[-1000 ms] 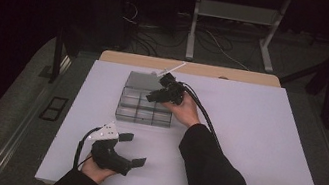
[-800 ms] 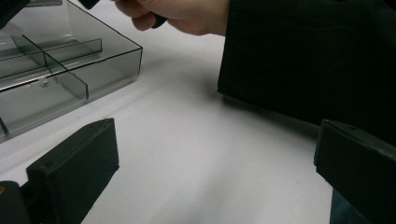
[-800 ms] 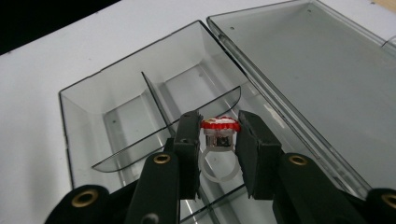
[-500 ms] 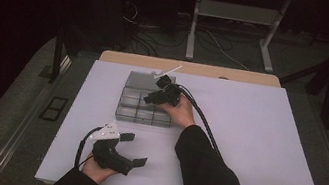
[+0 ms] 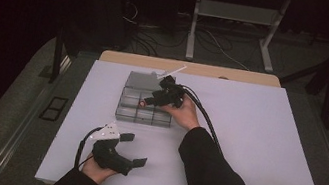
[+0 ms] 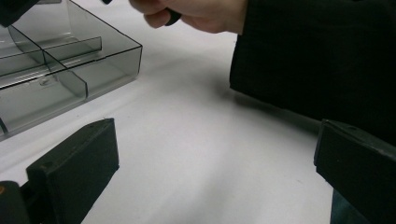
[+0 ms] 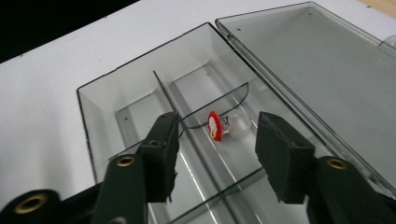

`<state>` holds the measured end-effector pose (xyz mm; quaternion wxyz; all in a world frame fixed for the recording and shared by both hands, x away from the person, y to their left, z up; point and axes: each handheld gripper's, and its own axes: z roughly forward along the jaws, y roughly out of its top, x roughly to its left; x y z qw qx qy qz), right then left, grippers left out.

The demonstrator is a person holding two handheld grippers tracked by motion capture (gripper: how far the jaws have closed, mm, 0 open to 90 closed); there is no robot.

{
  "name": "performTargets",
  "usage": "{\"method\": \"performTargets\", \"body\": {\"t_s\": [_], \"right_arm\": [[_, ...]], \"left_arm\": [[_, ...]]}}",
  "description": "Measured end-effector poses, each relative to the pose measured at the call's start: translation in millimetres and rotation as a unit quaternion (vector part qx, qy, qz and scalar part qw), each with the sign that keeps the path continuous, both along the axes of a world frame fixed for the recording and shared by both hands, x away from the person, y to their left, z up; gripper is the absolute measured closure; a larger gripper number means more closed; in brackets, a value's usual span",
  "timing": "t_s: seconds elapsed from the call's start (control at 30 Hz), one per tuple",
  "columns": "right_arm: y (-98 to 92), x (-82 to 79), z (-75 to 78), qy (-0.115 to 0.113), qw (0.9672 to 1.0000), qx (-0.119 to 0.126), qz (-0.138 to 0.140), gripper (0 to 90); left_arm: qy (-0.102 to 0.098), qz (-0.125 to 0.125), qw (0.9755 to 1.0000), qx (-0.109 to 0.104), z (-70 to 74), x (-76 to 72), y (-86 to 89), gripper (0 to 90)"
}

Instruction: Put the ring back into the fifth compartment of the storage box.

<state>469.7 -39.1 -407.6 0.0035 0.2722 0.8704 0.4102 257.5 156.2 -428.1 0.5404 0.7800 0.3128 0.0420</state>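
The right gripper, jaws apart, had shifted slightly toward nine o'clock over the clear smoky plastic compartment box, above a small red-and-white trinket (possibly just released); the left gripper rested open.

The room was dim around the lit white rectangular tabletop; the near black gripper jaws were blurred, with soft shadows.

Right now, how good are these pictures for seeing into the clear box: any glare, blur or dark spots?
High view: room dark, white table evenly lit, clear box small and dim. Right gripper view: sharp, the red-and-white piece reads clearly between the open jaws, mild reflections on the lid. Left gripper view: near jaws soft, box wall slightly hazy, the sleeve dark.
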Motion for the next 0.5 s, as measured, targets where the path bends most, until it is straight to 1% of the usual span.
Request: {"method": "performTargets", "body": {"t_s": [0.1,0.13,0.27,0.33,0.37,0.4,0.47,0.5], "right_arm": [[-4.3,-4.0,4.2,0.003,1.0,0.0,-0.002,39.8],[-6.3,-5.1,5.3,0.001,1.0,0.0,0.0,37.6],[-13.5,-9.2,10.2,0.003,1.0,0.0,-0.005,25.6],[-16.7,-11.1,11.3,0.014,0.9999,0.0,-0.006,18.4],[-18.0,-12.3,11.6,0.015,0.9999,-0.003,-0.006,15.9],[-19.8,-14.0,12.1,0.013,0.9999,-0.006,-0.009,12.5],[-24.0,-18.4,13.4,0.008,0.9998,-0.005,-0.015,9.9],[-25.6,-20.9,14.0,0.008,0.9998,-0.005,-0.018,6.4]], "left_arm": [[0.0,-0.001,1.0,0.001,-0.1,0.0,-0.2,0.0],[0.001,-0.001,1.0,0.001,-0.2,0.1,-0.3,0.0],[0.001,-0.001,1.0,0.001,-0.5,-0.1,-0.6,0.0],[0.001,-0.001,1.0,0.002,-0.6,-0.1,-0.3,0.0],[0.001,-0.001,1.0,0.002,-0.6,-0.1,-0.3,0.0],[0.001,0.0,1.0,0.002,-0.5,-0.2,-0.2,0.0],[0.0,0.0,1.0,0.002,-0.5,-0.1,0.0,0.0],[0.0,0.0,1.0,0.003,-0.6,0.0,-0.1,0.0]]}}
